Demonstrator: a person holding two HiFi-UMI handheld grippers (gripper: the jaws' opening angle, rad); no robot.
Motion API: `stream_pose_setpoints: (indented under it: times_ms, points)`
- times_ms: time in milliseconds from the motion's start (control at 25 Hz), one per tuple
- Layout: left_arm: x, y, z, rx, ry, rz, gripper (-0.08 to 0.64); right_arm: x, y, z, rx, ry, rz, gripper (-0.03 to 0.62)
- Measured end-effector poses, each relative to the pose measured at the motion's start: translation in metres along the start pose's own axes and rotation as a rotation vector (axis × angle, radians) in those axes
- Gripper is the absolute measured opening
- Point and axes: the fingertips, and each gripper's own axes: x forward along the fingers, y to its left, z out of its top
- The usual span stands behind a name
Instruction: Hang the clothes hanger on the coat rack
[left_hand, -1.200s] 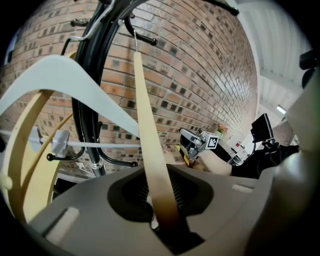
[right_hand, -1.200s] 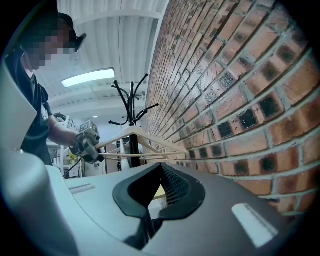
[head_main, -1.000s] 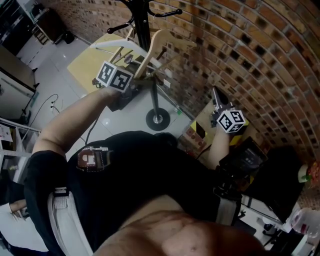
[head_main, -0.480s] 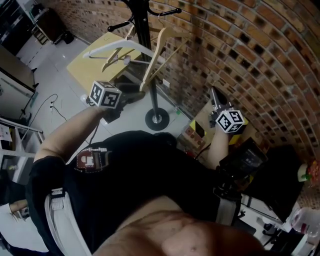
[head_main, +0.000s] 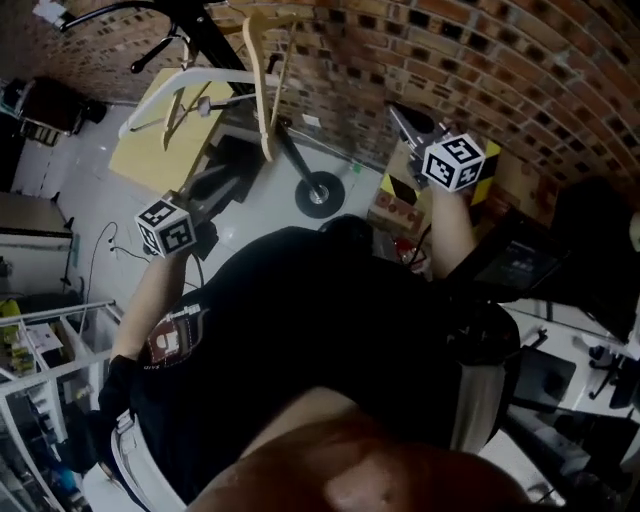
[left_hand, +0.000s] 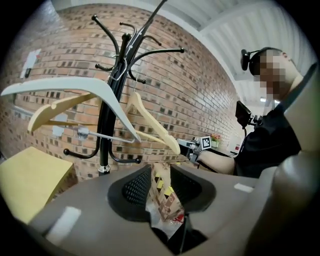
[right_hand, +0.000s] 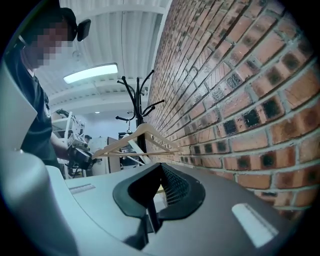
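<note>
The wooden hanger (head_main: 259, 90) now hangs on the coat rack (head_main: 288, 148) at 12 o'clock, beside a white hanger (head_main: 200, 72). The left hand-held gripper (head_main: 230, 180), earlier at the hanger, has drawn back toward 8 o'clock. Its released jaws have just been closing, with nothing between them. The right hand-held gripper (head_main: 405, 112) stays released and empty at 1 o'clock.

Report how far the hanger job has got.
Done: the pale wooden clothes hanger looks hung by its hook on the black metal coat rack, beside a white plastic hanger. In hand: nothing. The left gripper stands clear of it, its fingers apart, having just closed a little with nothing between them. The right gripper is open and empty too. Left: apparently nothing.
</note>
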Motion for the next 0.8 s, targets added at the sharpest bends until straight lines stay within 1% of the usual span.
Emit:
stream_pose_setpoints:
  times_ms: [120,280,520,680,800]
  points:
    - [-0.003,0.002,-0.002,0.026,-0.044,-0.022,0.092,-0.004,0.003,-0.002,-0.009,0.022,-0.018,0.014]
    - [-0.001,0.006,-0.011,0.038,-0.067,-0.073,0.051,-0.008,0.015,-0.003,-0.024,0.049,-0.041,0.014]
    - [-0.007,0.014,-0.009,0.070,-0.113,-0.184,0.021,0.002,0.040,-0.005,-0.053,0.092,-0.079,0.014]
    - [-0.020,0.030,-0.008,0.098,-0.120,-0.269,0.003,0.013,0.059,-0.007,-0.059,0.101,-0.144,0.014]
    - [-0.037,0.053,-0.008,0.123,-0.120,-0.328,0.003,0.030,0.075,-0.006,-0.059,0.098,-0.205,0.014]
